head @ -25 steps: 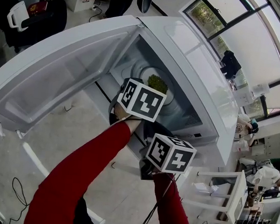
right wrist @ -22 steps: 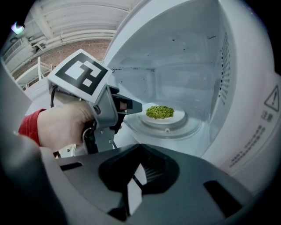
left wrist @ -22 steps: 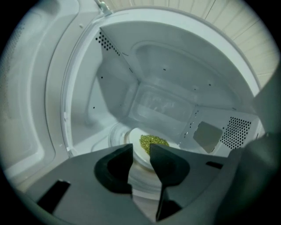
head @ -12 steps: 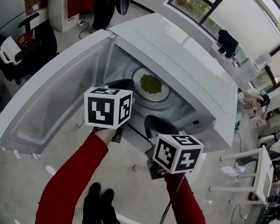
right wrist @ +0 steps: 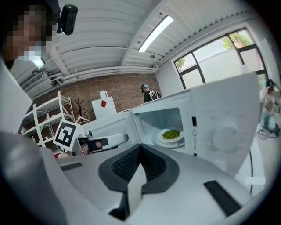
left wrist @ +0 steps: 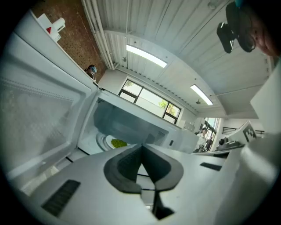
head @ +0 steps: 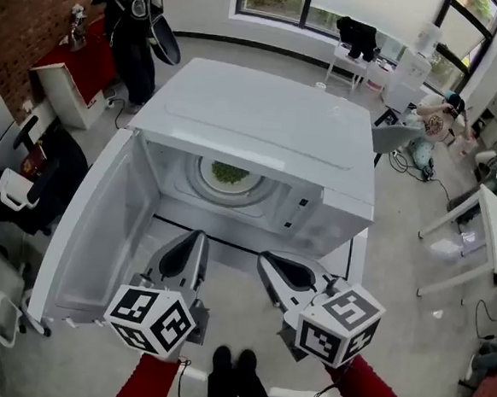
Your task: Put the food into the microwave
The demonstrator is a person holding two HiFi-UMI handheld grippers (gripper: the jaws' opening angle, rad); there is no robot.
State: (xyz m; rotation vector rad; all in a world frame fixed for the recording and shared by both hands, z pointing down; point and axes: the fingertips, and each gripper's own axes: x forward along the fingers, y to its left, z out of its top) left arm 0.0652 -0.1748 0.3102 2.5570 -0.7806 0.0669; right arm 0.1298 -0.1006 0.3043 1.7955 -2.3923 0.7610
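Note:
A white plate of green food (head: 229,174) rests on the turntable inside the white microwave (head: 263,117), whose door (head: 101,216) hangs open to the left. My left gripper (head: 197,235) is in front of the opening, outside the cavity, shut with nothing between its pads. My right gripper (head: 263,259) is level with it to the right, also shut and empty. The left gripper view shows the plate (left wrist: 117,143) beyond the closed jaws of the left gripper (left wrist: 141,147). The right gripper view shows the plate (right wrist: 171,134) past the right gripper (right wrist: 139,147), with the left gripper (right wrist: 94,143) to its left.
The microwave's control panel (head: 303,215) lies right of the cavity. A black chair (head: 27,184) and a red cabinet (head: 78,77) stand at the left, a white table (head: 485,238) at the right. A person sits at the back right (head: 434,122). My shoes (head: 227,363) are below.
Both grippers have drawn back out of the microwave's opening toward me. The left gripper has left the plate on the turntable and its jaws have closed.

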